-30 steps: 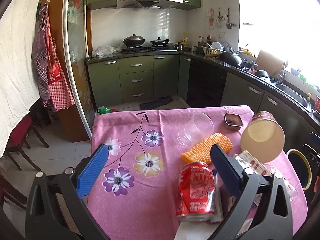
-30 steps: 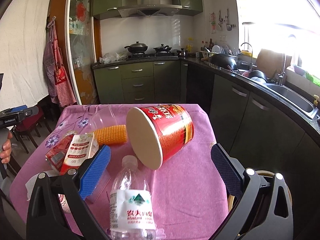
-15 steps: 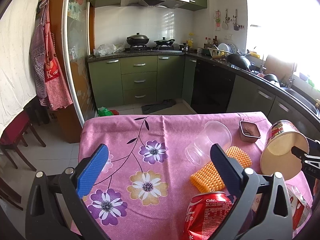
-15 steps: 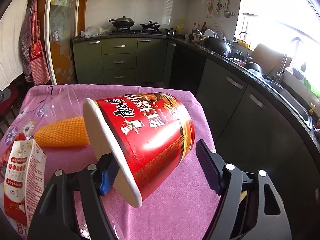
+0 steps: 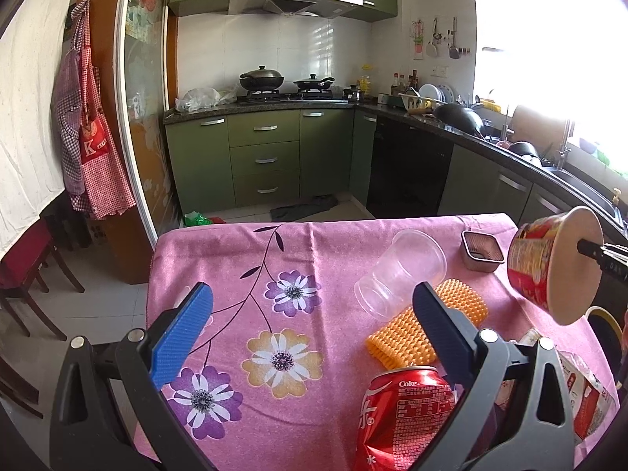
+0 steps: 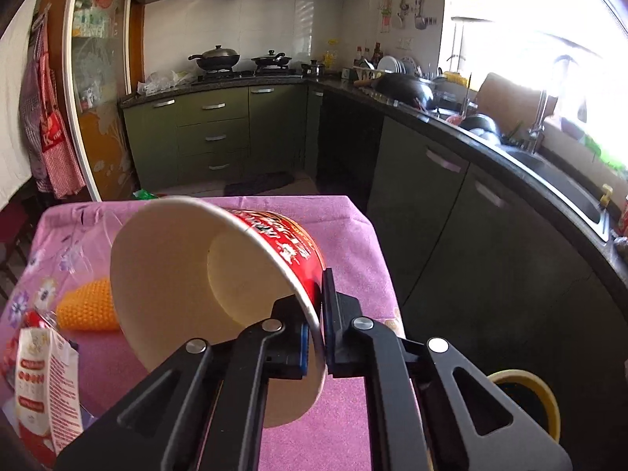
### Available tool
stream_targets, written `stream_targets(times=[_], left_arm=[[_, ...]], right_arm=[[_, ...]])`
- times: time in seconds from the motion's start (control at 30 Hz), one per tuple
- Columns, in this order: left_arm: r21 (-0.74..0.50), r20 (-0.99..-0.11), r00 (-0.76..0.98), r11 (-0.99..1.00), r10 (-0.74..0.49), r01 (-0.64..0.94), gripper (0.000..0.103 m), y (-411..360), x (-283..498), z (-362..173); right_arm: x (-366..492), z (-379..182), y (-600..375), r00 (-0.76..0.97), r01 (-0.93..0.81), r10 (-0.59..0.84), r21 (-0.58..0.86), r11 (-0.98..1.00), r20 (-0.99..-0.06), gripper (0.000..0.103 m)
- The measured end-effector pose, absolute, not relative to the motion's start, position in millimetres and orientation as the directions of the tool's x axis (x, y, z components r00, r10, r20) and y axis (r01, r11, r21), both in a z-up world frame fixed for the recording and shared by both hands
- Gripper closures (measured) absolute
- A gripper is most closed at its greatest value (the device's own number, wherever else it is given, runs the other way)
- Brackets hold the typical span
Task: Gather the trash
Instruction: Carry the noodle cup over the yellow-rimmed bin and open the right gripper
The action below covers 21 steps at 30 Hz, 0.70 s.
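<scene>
A red instant-noodle cup (image 6: 176, 274) hangs tilted over the pink tablecloth, its white inside facing the right wrist camera. My right gripper (image 6: 316, 314) is shut on the cup's rim, one pad inside the wall and one outside. In the left wrist view the same cup (image 5: 549, 267) hangs at the right edge of the table. My left gripper (image 5: 310, 298) stands open above the flowered cloth with nothing between its fingers. A dented red cola can (image 5: 404, 412) stands just inside its right finger, near the bottom of the frame.
On the table (image 5: 235, 259) lie a clear plastic cup (image 5: 400, 274) on its side, an orange bumpy pad (image 5: 424, 325), a small foil tray (image 5: 481, 251) and a snack packet (image 6: 43, 384). A yellow-rimmed bin (image 6: 526, 396) stands beside the table's right edge. Kitchen cabinets lie beyond.
My right gripper went from wide open to shut on the noodle cup's rim, and the cup tipped with its mouth toward the camera. My left gripper drew back, so the can sits lower in its view.
</scene>
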State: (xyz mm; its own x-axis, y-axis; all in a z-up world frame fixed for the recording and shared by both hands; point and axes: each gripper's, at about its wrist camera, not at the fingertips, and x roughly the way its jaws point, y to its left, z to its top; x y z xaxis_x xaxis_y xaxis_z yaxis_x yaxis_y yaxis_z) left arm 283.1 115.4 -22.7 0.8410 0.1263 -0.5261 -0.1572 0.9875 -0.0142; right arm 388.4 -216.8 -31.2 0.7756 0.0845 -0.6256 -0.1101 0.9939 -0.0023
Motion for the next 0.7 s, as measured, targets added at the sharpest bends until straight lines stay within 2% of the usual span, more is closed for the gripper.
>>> stream_targets(times=[0.2, 0.4, 0.53, 0.7], left_arm=[[-0.025, -0.507, 0.853, 0.987, 0.125, -0.16, 0.006, 118.4, 278.0, -17.9], [-0.045, -0.494, 0.864, 0.989, 0.098, -0.137, 0.006, 116.9, 273.4, -11.8], [-0.044, -0.488, 0.869, 0.992, 0.083, -0.12, 0.006, 112.5, 270.4, -10.0], [-0.035, -0.489, 0.869, 0.994, 0.076, -0.106, 0.006, 107.8, 270.5, -11.5]], right_arm=[[381.2, 9.7, -290.1, 0.699, -0.081, 0.145, 0.123, 0.989, -0.7, 0.098], [343.0, 27.5, -396.5, 0.569, 0.087, 0.044, 0.113, 0.99, -0.821, 0.097], [316.0, 7.6, -463.1, 0.453, 0.215, -0.007, 0.102, 0.971, -0.892, 0.097], [313.2, -53.4, -510.1, 0.29, 0.312, 0.013, 0.107, 0.944, -0.957, 0.096]])
